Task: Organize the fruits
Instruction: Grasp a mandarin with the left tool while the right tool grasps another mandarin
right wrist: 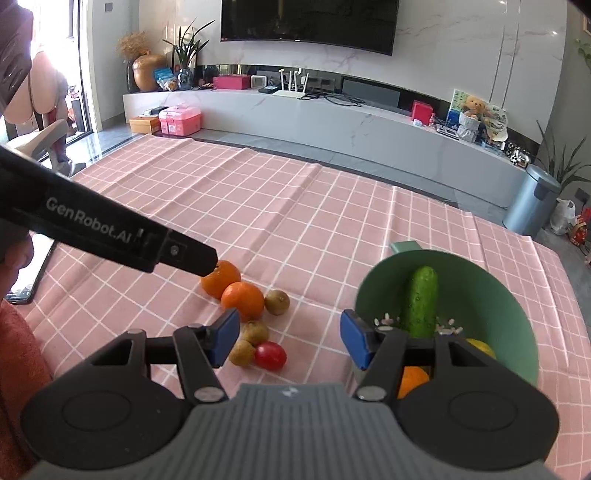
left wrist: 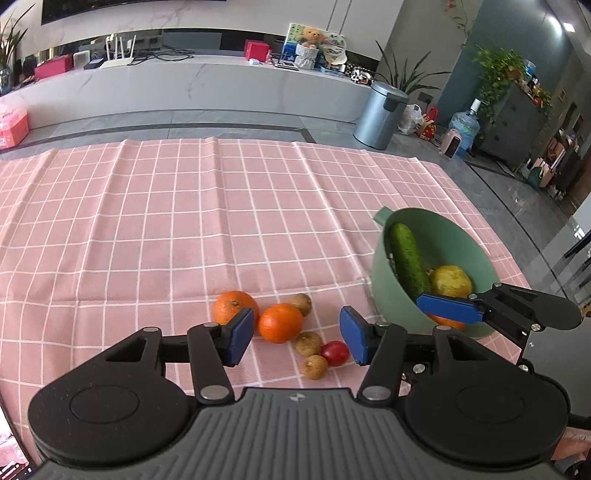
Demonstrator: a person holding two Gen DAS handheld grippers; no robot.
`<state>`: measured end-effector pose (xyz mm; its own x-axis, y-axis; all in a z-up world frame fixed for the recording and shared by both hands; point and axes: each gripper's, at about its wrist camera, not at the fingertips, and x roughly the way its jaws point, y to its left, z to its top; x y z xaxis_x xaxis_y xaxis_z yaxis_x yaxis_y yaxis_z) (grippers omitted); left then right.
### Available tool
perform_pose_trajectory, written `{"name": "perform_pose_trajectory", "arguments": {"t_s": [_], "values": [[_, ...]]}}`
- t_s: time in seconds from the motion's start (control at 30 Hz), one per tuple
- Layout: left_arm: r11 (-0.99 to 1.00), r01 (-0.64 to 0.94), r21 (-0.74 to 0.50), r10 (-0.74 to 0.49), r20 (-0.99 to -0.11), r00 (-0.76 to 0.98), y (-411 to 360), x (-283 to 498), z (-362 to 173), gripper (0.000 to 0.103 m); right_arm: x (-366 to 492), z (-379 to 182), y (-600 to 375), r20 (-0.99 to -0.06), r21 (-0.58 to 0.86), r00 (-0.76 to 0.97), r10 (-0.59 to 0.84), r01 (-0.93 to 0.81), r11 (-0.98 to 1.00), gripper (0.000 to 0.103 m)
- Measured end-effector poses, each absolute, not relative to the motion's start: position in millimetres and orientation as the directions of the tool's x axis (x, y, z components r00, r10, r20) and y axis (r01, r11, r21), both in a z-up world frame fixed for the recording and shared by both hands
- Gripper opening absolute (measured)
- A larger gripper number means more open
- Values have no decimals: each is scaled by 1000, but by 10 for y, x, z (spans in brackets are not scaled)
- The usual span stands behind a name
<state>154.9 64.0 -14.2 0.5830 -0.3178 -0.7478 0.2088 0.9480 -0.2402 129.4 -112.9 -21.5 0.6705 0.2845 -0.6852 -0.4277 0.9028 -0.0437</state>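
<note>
Left gripper [left wrist: 297,334] released over 2 oranges [left wrist: 280,322]; right gripper [right wrist: 290,339] released beside green bowl [right wrist: 517,295] holding cucumber [right wrist: 421,306]. Risk: nudging small round fruits [right wrist: 242,352], rolling tomato [right wrist: 270,355] across cloth [right wrist: 295,221].

A home living room. Wall-mounted television [right wrist: 308,22] at 12 o'clock above marble console [right wrist: 332,118]; pedal bin [right wrist: 530,205] at 2 o'clock.
</note>
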Motion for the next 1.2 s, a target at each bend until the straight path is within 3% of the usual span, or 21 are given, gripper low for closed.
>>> {"name": "perform_pose_trajectory", "arguments": {"t_s": [0.1, 0.4, 0.77, 1.2], "values": [[948, 191, -255, -319, -754, 574, 721, 1584, -217, 63, 1386, -275, -1102, -691, -45, 666, 283, -430, 902, 57], [951, 131, -279, -304, -788, 536, 866, 1720, -496, 63, 1654, -492, -952, -731, -76, 619, 286, -491, 868, 41], [957, 69, -280, -274, -805, 526, 1003, 1958, -786, 61, 1857, -716, -674, -764, -43, 545, 347, -580, 814, 41], [939, 61, -338, -318, -789, 526, 1059, 2080, -905, 61, 1906, -905, -434, -781, -79, 544, 307, -573, 815, 41]]}}
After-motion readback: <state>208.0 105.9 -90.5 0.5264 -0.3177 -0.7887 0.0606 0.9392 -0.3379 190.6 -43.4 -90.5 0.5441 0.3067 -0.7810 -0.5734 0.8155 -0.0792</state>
